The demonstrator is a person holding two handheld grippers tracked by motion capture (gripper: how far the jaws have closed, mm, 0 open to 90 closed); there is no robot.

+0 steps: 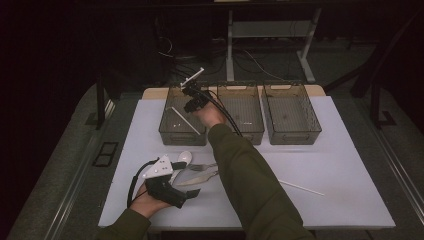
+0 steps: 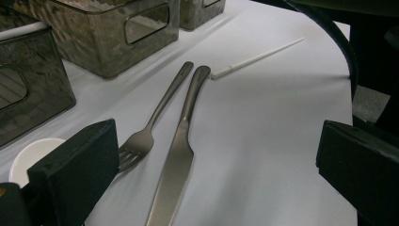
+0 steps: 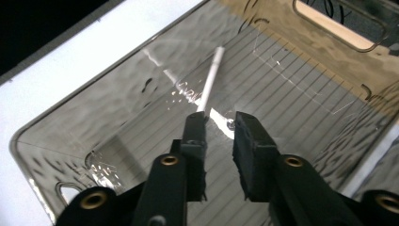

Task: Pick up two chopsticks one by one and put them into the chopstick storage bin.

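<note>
Right tool (image 3: pixel 219 123) apart over stick (image 3: pixel 210 80) in bin (image 3: pixel 56 127) | left tool (image 2: pixel 211 165) apart, fork (image 2: pixel 153 127)

Right hand-held gripper (image 1: pixel 192 100) extended forward, jaws slightly parted, left hand-held gripper (image 1: pixel 192 192) low, jaws wide apart

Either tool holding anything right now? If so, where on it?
Nothing held. The right tool is open over the left bin, the white stick lying free inside. The left tool is open above the fork and knife.
</note>
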